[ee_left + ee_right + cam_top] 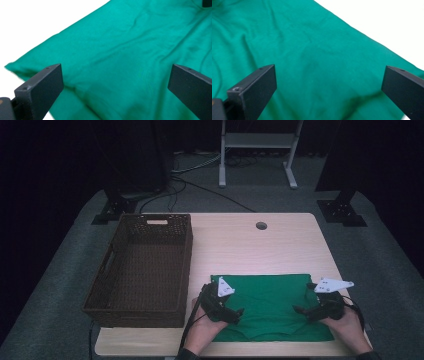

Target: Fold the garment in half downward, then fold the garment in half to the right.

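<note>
A green cloth point(270, 306) lies folded flat on the near right part of the wooden table point(250, 245). My left gripper point(239, 315) hovers over the cloth's left side and points toward its middle. My right gripper point(299, 311) hovers over the cloth's right side and points inward too. In the left gripper view the jaws stand wide apart above the green cloth point(130, 57), with nothing pinched between them. The right gripper view shows the same: wide jaws over smooth green cloth point(312, 62), its edge running against the pale table.
A dark brown woven basket point(142, 270) stands on the table's left side, close to my left hand. A round cable hole point(261, 225) sits near the table's far edge. Beyond the table are cables and a white stand point(257, 150) on grey carpet.
</note>
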`<control>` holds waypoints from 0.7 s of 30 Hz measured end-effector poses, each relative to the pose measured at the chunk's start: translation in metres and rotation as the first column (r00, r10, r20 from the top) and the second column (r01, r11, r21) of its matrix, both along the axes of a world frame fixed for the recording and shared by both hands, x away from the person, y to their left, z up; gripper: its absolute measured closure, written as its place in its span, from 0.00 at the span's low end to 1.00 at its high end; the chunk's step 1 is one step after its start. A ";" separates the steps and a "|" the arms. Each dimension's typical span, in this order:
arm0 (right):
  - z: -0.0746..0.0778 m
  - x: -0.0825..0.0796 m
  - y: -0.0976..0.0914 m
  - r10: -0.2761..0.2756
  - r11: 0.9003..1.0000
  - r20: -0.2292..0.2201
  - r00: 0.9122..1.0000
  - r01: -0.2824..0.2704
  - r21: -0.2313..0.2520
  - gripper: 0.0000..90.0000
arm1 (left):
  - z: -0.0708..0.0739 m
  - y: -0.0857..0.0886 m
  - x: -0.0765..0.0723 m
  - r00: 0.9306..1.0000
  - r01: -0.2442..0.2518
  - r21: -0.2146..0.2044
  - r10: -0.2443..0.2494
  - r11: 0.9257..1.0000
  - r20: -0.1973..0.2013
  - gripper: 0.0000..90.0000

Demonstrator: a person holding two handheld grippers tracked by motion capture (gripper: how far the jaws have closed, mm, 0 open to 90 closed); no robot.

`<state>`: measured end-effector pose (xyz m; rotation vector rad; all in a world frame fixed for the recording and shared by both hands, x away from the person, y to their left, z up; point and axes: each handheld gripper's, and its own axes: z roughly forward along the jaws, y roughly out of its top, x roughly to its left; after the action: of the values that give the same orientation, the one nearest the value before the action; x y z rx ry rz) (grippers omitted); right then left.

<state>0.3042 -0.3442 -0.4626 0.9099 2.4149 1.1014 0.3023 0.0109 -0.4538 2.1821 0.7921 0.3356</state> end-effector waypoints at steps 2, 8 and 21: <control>-0.004 0.006 0.004 0.008 1.000 -0.007 1.000 -0.008 -0.011 0.00 | -0.003 -0.003 0.006 1.000 0.003 0.019 -0.003 1.000 -0.009 0.00; -0.014 0.018 0.017 0.050 0.998 -0.030 0.998 -0.051 -0.043 0.00 | -0.017 -0.011 0.018 0.999 0.009 0.062 -0.006 0.998 -0.038 0.00; -0.024 0.015 0.019 0.061 0.997 -0.076 0.995 -0.063 -0.033 0.00 | -0.025 -0.014 0.013 0.999 0.020 0.107 -0.017 0.994 -0.034 0.00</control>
<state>0.3187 -0.3253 -0.4867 0.8853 2.5313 1.0603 0.3153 -0.0030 -0.4786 2.2991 0.7877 0.3407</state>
